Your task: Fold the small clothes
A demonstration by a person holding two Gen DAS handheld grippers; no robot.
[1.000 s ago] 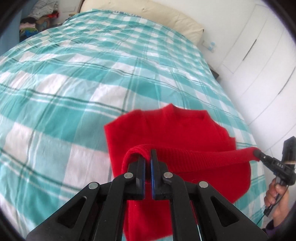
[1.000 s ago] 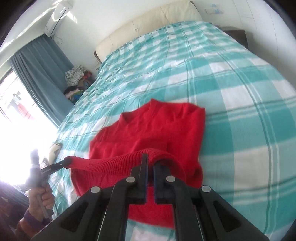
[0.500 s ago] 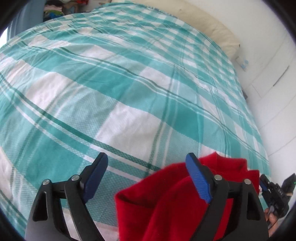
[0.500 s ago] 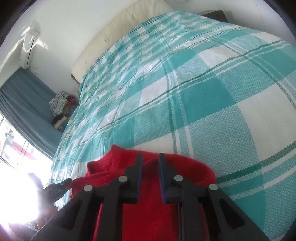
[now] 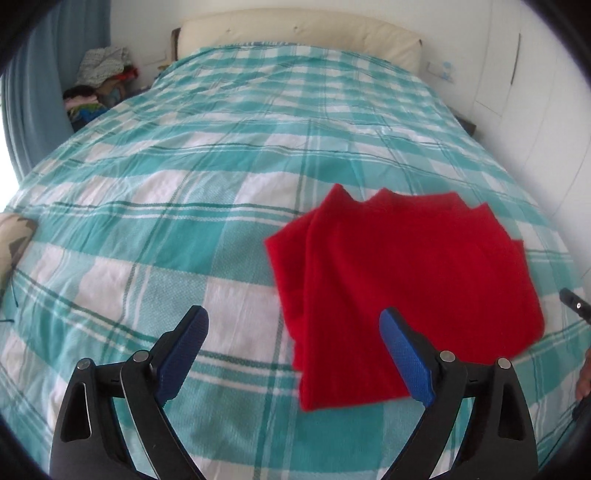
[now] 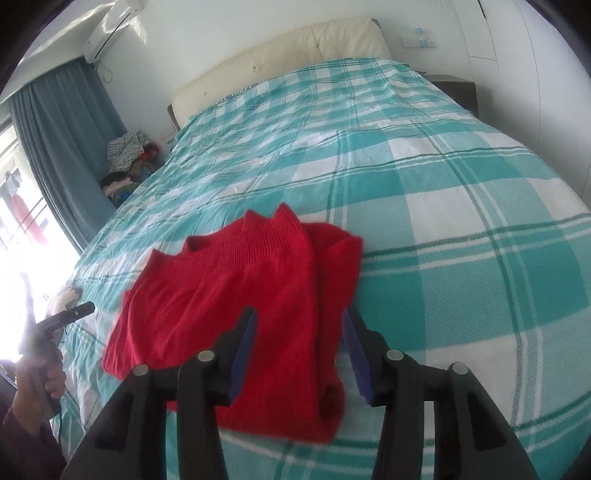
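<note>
we see a folded red knit garment (image 5: pixel 406 280) lying flat on the teal-and-white checked bedspread (image 5: pixel 184 177), toward the near end of the bed. its ribbed edge and pointed corners face the cream headboard (image 5: pixel 295 29); several layers show stepped along the left side in the left wrist view.

our left gripper (image 5: pixel 295 354) stands over the bedspread with its jaws spread wide, having just been opening. nothing lies between the blue pads (image 5: pixel 406 354); the right finger sits above the garment's near left corner and the left finger is above bare cloth, with no pad pressing on anything.

our right gripper (image 6: pixel 299 350) has its jaws partly apart, also just been opening. the garment (image 6: pixel 236 295) lies below and between the fingers in that view, but the pads do not press on it.

in the right wrist view a hand (image 6: pixel 40 373) grips the handle of the other gripper at the left edge, near a strongly overexposed window. a blue curtain (image 6: pixel 66 122) hangs beside it, and a pile of mixed clothes (image 6: pixel 125 158) sits at the far left corner of the bed.
</note>
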